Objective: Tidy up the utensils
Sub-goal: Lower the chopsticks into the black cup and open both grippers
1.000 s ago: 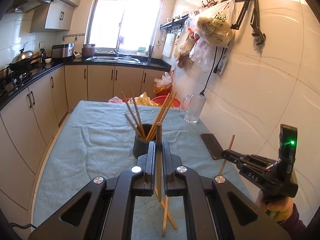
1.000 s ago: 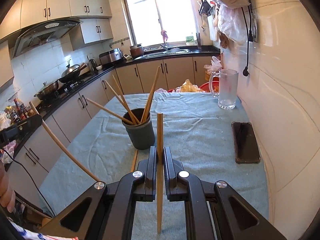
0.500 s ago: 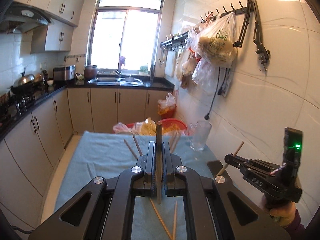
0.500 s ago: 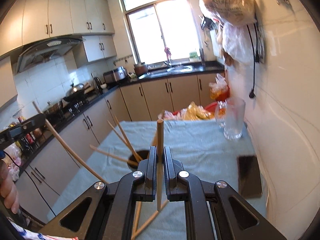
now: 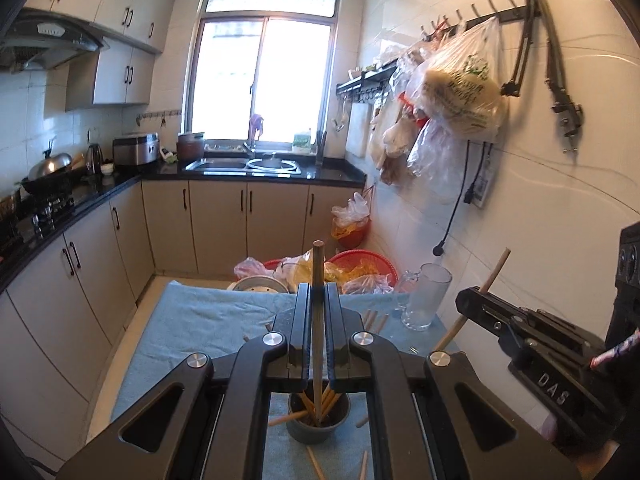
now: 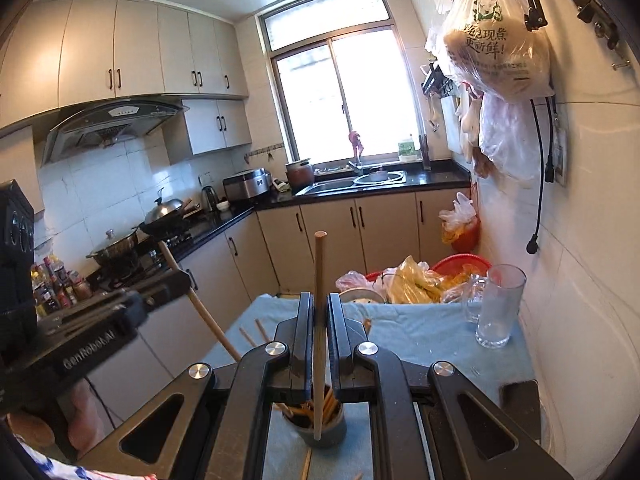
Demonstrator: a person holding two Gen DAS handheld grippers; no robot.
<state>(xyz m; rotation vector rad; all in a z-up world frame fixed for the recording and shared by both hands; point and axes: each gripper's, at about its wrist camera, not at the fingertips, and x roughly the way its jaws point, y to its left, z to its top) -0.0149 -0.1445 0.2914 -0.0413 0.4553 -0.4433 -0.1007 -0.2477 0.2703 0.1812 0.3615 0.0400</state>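
You are at the drop-in step: each of your 2 grippers carries 1 chopstick above the dark holder cup, and the next move, as I judge it, is to lower each tip inside the rim and only then part the fingers.

The table under the blue cloth point(image 5: 208, 320) carries everything. At its far edge sit a red basket point(image 6: 464, 262) piled with plastic bags and a clear glass mug point(image 6: 498, 306), empty as far as you can see, toward the far right corner beside the tiled wall. A dark phone point(image 6: 520, 394) lies at the right edge.

The holder cup point(image 5: 318, 428) stands near the middle of the cloth, directly below both grippers, and already holds a bundle of wooden chopsticks leaning outward. A few loose chopsticks point(image 5: 314, 464) lie on the cloth just in front of it, so the job is not finished.

Your left gripper point(image 5: 318, 304) is clamped on an upright chopstick point(image 5: 318, 272) whose lower end seems to reach into the cup mouth. Your right gripper point(image 6: 319, 312) is clamped on its own chopstick point(image 6: 319, 264), with the lower tip over the cup's near rim. Bring that 1 slightly further in before you release.
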